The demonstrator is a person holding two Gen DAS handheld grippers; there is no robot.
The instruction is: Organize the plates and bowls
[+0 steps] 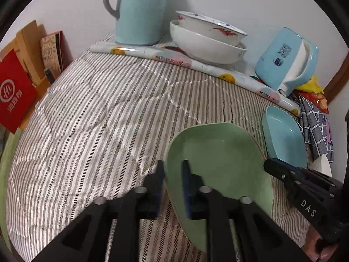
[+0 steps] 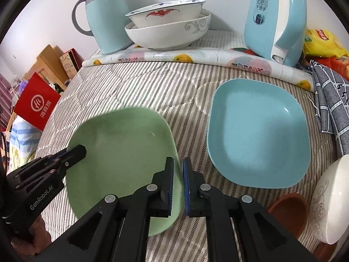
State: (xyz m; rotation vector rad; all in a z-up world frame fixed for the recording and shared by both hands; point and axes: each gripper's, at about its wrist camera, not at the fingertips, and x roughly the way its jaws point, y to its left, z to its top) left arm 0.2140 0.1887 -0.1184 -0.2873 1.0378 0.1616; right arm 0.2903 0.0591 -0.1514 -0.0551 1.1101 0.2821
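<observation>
A green square plate [image 1: 218,161] [image 2: 122,159] is held between both grippers over the striped cloth. My left gripper [image 1: 173,170] is shut on its left rim; it shows in the right wrist view [image 2: 75,152]. My right gripper [image 2: 178,168] is shut on its right rim; it shows in the left wrist view [image 1: 272,166]. A blue square plate [image 2: 257,133] [image 1: 283,135] lies flat to the right. Two white bowls [image 2: 168,24] [image 1: 207,39] are stacked at the back.
A teal jug [image 2: 104,19] and a blue kettle [image 2: 274,19] stand at the back. A white bowl [image 2: 333,198] and a brown bowl [image 2: 290,207] sit at the near right. A checked cloth [image 2: 331,100] and snack bags [image 2: 322,41] lie at right. A red bag [image 2: 37,107] is left.
</observation>
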